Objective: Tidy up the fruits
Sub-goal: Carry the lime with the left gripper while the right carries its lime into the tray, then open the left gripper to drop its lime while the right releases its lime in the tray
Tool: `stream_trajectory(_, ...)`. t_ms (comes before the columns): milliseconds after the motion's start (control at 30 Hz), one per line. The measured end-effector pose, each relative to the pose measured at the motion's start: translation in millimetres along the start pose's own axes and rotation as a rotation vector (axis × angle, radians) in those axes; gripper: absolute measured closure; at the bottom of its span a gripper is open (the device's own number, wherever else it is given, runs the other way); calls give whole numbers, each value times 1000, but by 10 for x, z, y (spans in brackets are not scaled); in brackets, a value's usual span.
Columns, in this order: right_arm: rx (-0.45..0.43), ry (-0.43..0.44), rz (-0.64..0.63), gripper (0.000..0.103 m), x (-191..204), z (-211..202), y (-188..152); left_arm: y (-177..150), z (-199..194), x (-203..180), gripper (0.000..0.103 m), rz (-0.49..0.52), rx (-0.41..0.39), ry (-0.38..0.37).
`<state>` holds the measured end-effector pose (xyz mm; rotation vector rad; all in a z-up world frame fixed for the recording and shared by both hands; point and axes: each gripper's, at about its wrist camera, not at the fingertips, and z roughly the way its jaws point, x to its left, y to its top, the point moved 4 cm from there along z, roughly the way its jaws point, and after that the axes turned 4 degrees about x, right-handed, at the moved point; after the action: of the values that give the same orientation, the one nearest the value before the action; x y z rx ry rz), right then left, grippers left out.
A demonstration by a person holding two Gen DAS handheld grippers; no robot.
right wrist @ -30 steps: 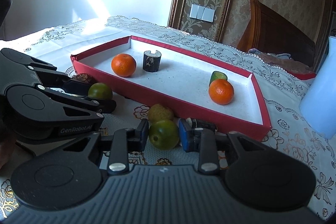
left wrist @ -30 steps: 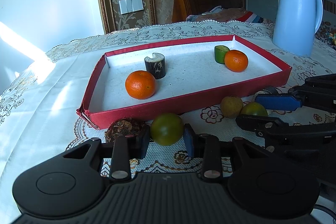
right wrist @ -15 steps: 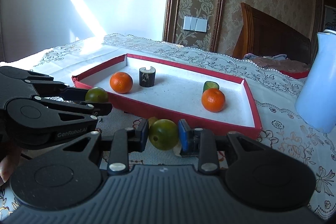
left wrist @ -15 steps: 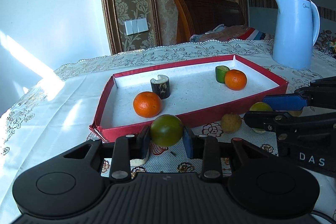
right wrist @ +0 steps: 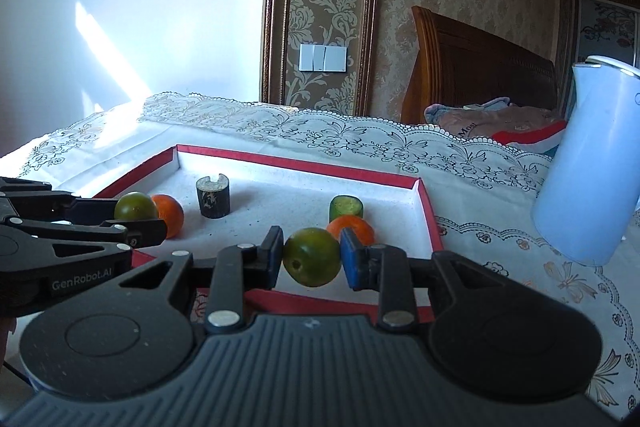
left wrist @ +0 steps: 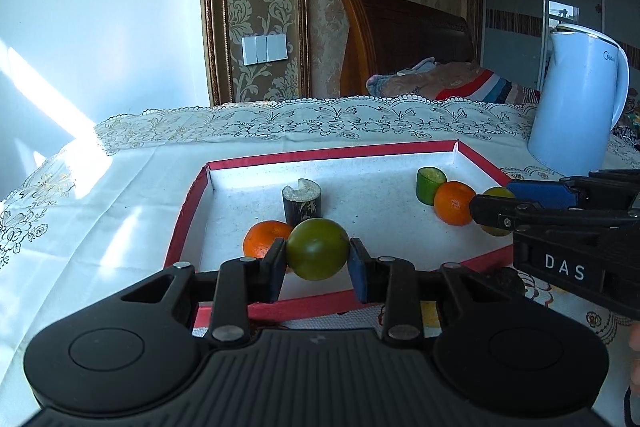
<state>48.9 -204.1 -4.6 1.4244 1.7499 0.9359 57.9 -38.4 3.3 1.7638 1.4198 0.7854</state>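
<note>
**Two green fruits, held above the red tray**

- Green fruit (left wrist: 317, 254) — clamped between the pads of the left gripper (left wrist: 317, 263), above the near left part of the red tray (left wrist: 188, 203), in front of an orange (left wrist: 262, 243).
- Second green fruit (right wrist: 312, 257) — pinched in the right gripper (right wrist: 312, 261), above the tray's near right part, beside another orange (right wrist: 356, 227).
- Inside the tray: a dark notched cylinder (left wrist: 302, 201) mid-left, a green cylinder (left wrist: 430, 183) far right.
- Beyond, on the lace tablecloth (left wrist: 280, 119): a pale blue kettle (left wrist: 580, 99), far right.
</note>
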Motion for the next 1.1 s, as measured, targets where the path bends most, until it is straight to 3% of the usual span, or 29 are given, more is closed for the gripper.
stream_trajectory(267,65,4,40,74,-45,494,120,124,379,6,71,-39,46,7)
stream_trajectory(567,78,0,12,74,58,760,202,189,500,-29,71,-2,6,69)
stream_trajectory(933,102,-19,22,74,31,875,183,275,601,77,71,-26,-16,152)
stream_trajectory(1100,102,-16,22,74,31,866,184,271,600,90,71,-29,-21,156)
